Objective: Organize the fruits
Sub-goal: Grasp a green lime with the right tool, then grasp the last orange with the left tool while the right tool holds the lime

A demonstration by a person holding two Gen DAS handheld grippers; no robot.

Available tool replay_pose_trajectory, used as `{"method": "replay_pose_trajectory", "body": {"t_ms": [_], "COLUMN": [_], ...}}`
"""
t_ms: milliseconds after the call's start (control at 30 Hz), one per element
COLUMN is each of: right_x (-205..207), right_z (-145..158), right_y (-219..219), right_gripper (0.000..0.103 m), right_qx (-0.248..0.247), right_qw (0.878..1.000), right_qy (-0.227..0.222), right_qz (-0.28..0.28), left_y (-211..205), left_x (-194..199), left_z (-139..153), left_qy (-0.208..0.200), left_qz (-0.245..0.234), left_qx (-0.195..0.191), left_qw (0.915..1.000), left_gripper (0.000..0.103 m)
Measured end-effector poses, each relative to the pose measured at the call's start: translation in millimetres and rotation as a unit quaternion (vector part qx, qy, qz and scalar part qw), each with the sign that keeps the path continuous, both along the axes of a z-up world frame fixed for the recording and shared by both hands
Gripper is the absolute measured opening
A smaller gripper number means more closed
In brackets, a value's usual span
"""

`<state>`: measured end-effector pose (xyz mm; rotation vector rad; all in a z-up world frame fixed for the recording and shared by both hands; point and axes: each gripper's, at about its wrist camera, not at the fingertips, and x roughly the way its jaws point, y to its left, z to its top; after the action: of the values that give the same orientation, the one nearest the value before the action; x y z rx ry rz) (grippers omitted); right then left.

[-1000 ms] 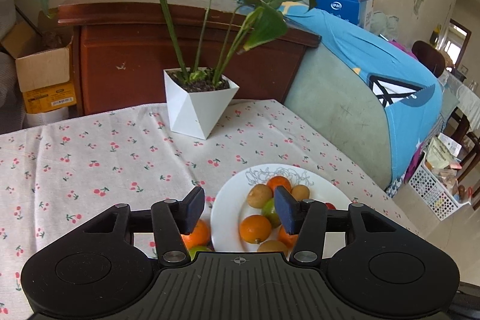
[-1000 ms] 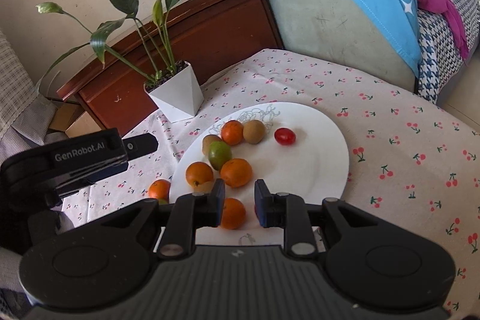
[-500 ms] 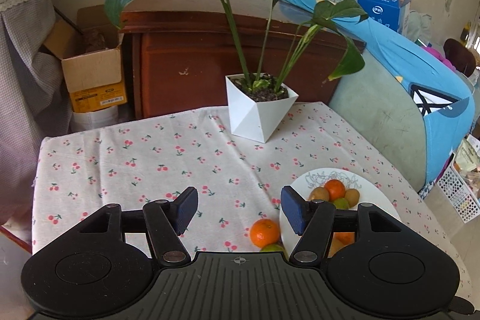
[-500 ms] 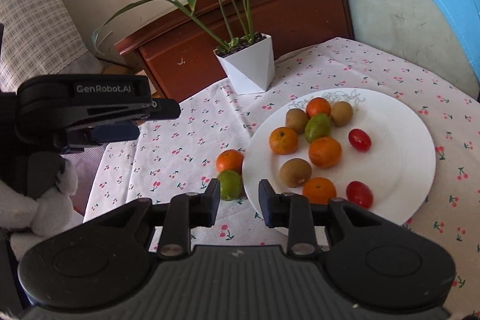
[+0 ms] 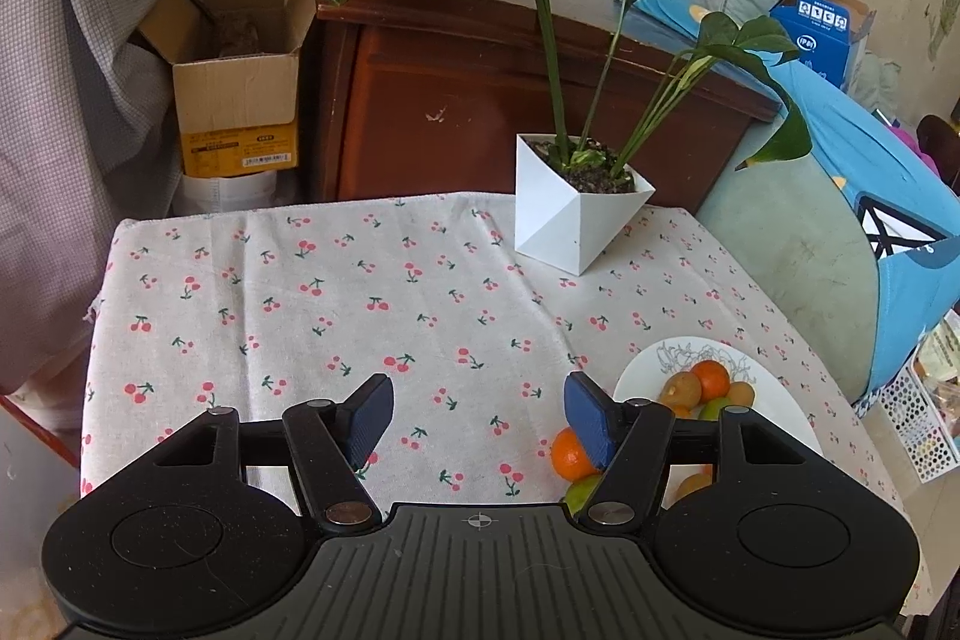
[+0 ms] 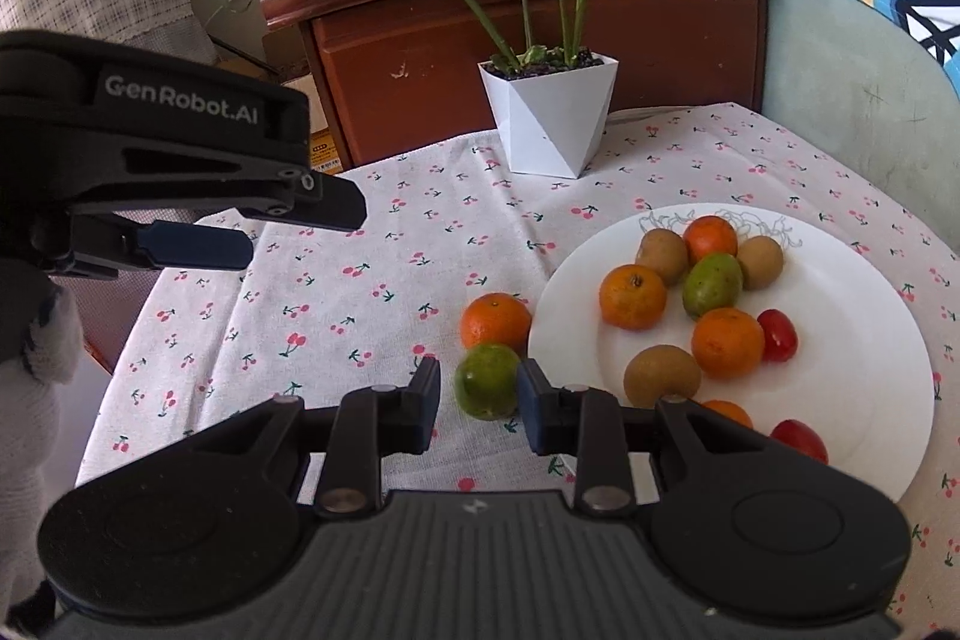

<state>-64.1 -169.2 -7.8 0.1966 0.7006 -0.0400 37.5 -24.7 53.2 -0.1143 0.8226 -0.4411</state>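
Compared with half a second ago, the left gripper has pulled back and turned left, so the white plate now sits at the right edge of its view; its jaws stay wide apart and hold nothing. The right gripper has come lower and closer to the green fruit, which now lies between its fingers, the jaws half open and not yet pressing it. This round, matte green fruit rests on the cherry-print tablecloth, touching an orange mandarin just beside the plate's rim. On the smooth glossy plate lie dimpled mandarins, fuzzy brown kiwis, one green fruit and two shiny red tomatoes. A faceted white pot stands behind.
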Motion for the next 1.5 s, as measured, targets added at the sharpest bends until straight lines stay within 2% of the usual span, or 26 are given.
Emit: {"method": "replay_pose_trajectory", "body": {"t_ms": [200, 400, 567, 833, 967, 1067, 1367, 1500], "right_x": [7.4, 11.9, 3.5, -23.4, -31.7, -34.4, -38.6, -40.0], "right_z": [-6.0, -11.8, -9.3, -6.2, -4.4, -5.8, -6.1, -6.2], "right_y": [6.4, 9.5, 3.4, -7.3, -13.1, -20.2, -32.1, -35.8], "right_gripper": [0.03, 0.029, 0.029, 0.029, 0.029, 0.029, 0.029, 0.029], "right_qx": [-0.019, -0.008, 0.022, 0.041, 0.044, 0.051, 0.092, 0.106], "right_qw": [1.0, 1.0, 0.999, 0.998, 0.998, 0.997, 0.994, 0.992], "right_qy": [0.0, 0.005, 0.02, 0.042, 0.046, 0.049, 0.059, 0.062], "right_qz": [0.007, 0.01, 0.014, 0.012, 0.009, -0.002, -0.02, -0.027], "left_y": [3.2, 5.5, 3.4, -12.2, -23.9, -31.0, -46.7, -51.1], "left_x": [0.2, 1.6, 3.5, -3.9, -9.3, -12.7, -11.3, -6.1], "left_z": [-1.3, -3.8, -11.1, -26.5, -35.9, -41.2, -57.4, -61.9], "left_qy": [0.003, 0.004, 0.006, -0.006, -0.019, -0.045, -0.085, -0.095], "left_qz": [0.002, 0.006, 0.003, -0.058, -0.106, -0.139, -0.228, -0.249], "left_qx": [-0.002, 0.0, 0.006, 0.038, 0.059, 0.078, 0.093, 0.096], "left_qw": [1.0, 1.0, 1.0, 0.9976, 0.9924, 0.9862, 0.9656, 0.959], "left_gripper": [0.063, 0.063, 0.063, 0.063, 0.062, 0.062, 0.062, 0.062]}}
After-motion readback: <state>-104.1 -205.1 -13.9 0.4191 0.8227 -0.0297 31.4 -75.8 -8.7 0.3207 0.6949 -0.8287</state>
